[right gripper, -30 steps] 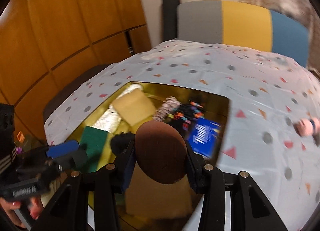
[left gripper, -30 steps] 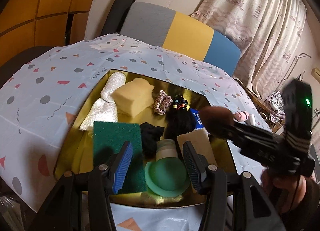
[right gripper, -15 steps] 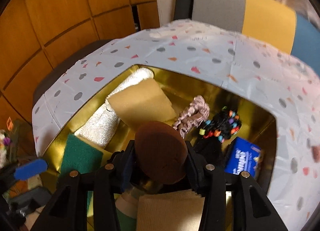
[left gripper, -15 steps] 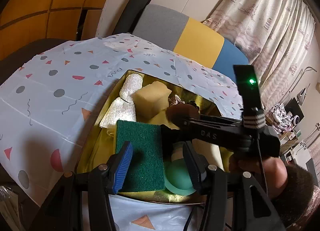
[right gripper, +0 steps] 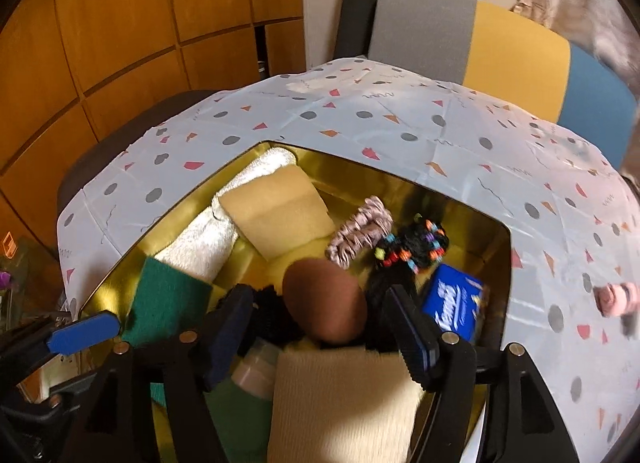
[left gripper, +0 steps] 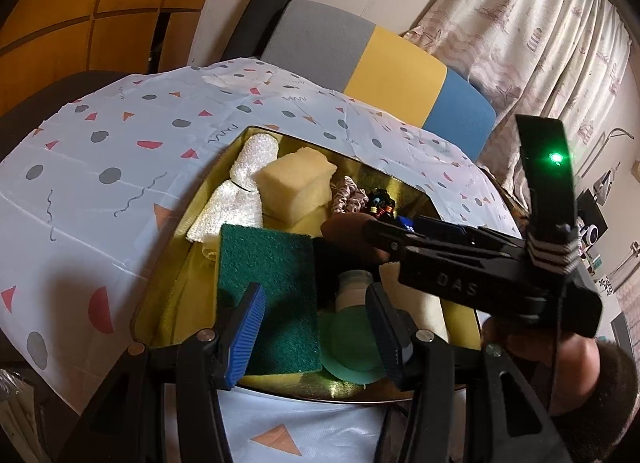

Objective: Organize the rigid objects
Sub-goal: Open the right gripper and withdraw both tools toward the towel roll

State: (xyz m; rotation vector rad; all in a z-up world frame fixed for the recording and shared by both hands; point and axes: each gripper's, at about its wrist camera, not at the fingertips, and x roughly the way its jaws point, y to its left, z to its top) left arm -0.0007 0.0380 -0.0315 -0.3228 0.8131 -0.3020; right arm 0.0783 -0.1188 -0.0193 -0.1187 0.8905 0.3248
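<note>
A brown egg-shaped object (right gripper: 325,301) lies in the gold tray (right gripper: 460,199) among the other items; it also shows in the left wrist view (left gripper: 346,227). My right gripper (right gripper: 320,327) is open, its pads standing apart on either side of the brown object. My left gripper (left gripper: 316,327) is open and empty above the tray's near edge, over the green scouring pad (left gripper: 268,283) and a green lidded bottle (left gripper: 352,327).
The tray also holds a yellow sponge (right gripper: 276,215), white towels (right gripper: 208,239), a pink scrunchie (right gripper: 360,231), a black beaded hair tie (right gripper: 412,243), a blue box (right gripper: 456,303) and a beige cloth (right gripper: 340,403). A pink object (right gripper: 616,299) lies on the patterned tablecloth.
My right gripper carried the brown object over the tray, lowered it among the items and opened its jaws. The left gripper stayed open near the tray's front.
</note>
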